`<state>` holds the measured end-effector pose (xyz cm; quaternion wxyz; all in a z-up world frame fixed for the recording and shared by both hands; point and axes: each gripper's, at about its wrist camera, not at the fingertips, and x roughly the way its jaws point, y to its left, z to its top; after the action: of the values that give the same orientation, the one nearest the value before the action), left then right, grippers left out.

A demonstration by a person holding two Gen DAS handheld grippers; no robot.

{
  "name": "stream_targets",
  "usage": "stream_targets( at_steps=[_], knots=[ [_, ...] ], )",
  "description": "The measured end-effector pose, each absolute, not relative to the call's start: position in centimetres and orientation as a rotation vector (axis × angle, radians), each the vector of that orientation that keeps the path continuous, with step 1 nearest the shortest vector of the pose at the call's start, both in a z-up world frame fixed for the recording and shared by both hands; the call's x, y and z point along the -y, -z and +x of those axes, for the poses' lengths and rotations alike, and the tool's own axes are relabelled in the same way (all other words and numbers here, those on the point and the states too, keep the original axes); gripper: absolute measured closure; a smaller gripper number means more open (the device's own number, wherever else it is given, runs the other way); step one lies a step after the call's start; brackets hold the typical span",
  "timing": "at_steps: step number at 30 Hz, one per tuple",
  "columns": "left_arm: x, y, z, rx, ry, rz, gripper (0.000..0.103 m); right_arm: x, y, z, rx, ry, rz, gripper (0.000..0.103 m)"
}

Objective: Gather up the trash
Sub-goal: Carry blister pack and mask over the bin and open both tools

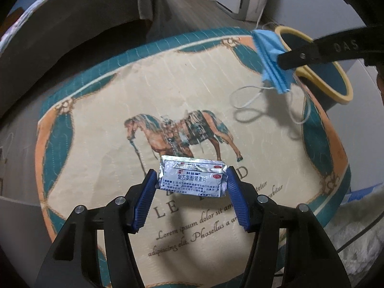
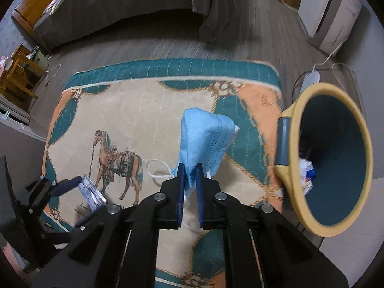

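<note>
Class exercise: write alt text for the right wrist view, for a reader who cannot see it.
The right hand-held gripper is shut on a pleated blue paper face mask, above a cream and teal horse-print mat. To its right stands a blue bin with a yellow rim with scraps inside; at lower left the left hand-held gripper grips a silver foil medicine sachet.

dim indoor light, soft shadows, fisheye-warped edges, slight blur

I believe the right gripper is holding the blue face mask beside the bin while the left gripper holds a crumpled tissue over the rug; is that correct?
Not quite: the left gripper holds a silver foil medicine sachet, not a tissue, as the left wrist view shows. The rest stands: the right gripper grips the blue face mask beside the bin, over the rug.
</note>
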<state>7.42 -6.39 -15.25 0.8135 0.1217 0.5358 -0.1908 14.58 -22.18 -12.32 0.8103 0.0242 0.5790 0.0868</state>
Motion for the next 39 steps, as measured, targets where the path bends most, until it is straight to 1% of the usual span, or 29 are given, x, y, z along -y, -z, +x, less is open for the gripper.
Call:
stream_targets(
  at_steps=[8, 19, 31, 39],
  knots=[
    [7.5, 13.9, 7.4, -1.116, 0.386, 0.220, 0.043, 24.5, 10.5, 13.8, -1.179, -0.154, 0.038, 0.095],
    [14.4, 11.2, 7.2, -1.010, 0.480, 0.286, 0.043, 31.0, 7.9, 13.5, -1.085, -0.084, 0.078, 0.095],
    [23.8, 9.5, 8.8, -0.968, 0.587, 0.292, 0.043, 39.3, 9.4, 13.5, -1.092, -0.008, 0.208, 0.095],
    [30.2, 9.7, 10.3, -0.959, 0.665, 0.331, 0.043, 45.1, 11.2, 13.4, -1.125, 0.087, 0.311, 0.095]
  ],
)
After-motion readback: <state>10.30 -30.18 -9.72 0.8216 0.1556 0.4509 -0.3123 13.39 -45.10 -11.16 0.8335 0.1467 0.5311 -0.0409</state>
